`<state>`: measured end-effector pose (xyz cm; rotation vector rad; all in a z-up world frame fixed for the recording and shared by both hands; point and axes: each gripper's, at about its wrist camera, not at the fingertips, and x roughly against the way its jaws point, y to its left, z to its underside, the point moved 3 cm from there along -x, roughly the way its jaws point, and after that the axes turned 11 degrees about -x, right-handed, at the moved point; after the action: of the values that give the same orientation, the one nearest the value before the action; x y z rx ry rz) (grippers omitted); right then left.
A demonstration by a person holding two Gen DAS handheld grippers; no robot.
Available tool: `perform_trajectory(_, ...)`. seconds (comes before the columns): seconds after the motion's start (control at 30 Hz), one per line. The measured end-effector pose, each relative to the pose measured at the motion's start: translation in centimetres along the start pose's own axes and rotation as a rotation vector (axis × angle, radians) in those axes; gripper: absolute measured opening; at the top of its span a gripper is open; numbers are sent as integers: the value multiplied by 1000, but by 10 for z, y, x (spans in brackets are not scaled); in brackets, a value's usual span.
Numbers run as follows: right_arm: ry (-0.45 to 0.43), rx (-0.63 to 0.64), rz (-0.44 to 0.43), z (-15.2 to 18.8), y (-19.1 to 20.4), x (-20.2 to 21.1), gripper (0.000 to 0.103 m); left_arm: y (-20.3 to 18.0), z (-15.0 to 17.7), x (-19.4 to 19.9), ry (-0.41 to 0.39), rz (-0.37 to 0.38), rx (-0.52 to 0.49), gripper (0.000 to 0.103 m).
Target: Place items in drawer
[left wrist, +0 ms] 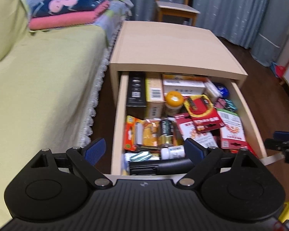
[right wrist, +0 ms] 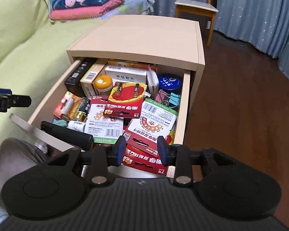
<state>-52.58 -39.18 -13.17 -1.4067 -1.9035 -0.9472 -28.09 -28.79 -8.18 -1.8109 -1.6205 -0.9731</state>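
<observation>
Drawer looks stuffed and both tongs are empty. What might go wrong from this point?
1. The red battery card lies on top of the heap in the drawer, close under the cabinet top; it may catch when the drawer is shut.
2. The black cylinder lies along the front edge and may roll out or jam.
3. The open right tongs hover low over the front cards and may knock them.

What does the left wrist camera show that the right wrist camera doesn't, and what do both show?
Only the left wrist view shows the left gripper face-on, open and empty. Only the right wrist view shows the right gripper open above a red battery card, plus a grey-clad knee. Both show the open drawer, the yellow-lidded jar, the blue tin, the wooden chair and the folded blankets.
</observation>
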Motion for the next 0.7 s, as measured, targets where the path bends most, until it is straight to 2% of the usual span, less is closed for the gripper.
perform_trajectory(0.1, -16, 5, -58, 12, -23, 9, 37, 8, 12, 4, 9, -38, 1, 90)
perform_trajectory(0.23, -26, 26, -67, 21, -50, 18, 38, 23, 25, 4, 39, -60, -9, 90)
perform_trajectory(0.33, -19, 56, -69, 24, -59, 25, 38, 32, 30, -2, 48, -28, -69, 90)
perform_trajectory(0.5, 18, 138, -106, 30, -71, 30, 46, 47, 39, -12, 63, 25, -170, 90)
perform_trajectory(0.7, 94, 221, -143, 38, -83, 21, 47, 64, 51, -23, 81, 89, -290, 88)
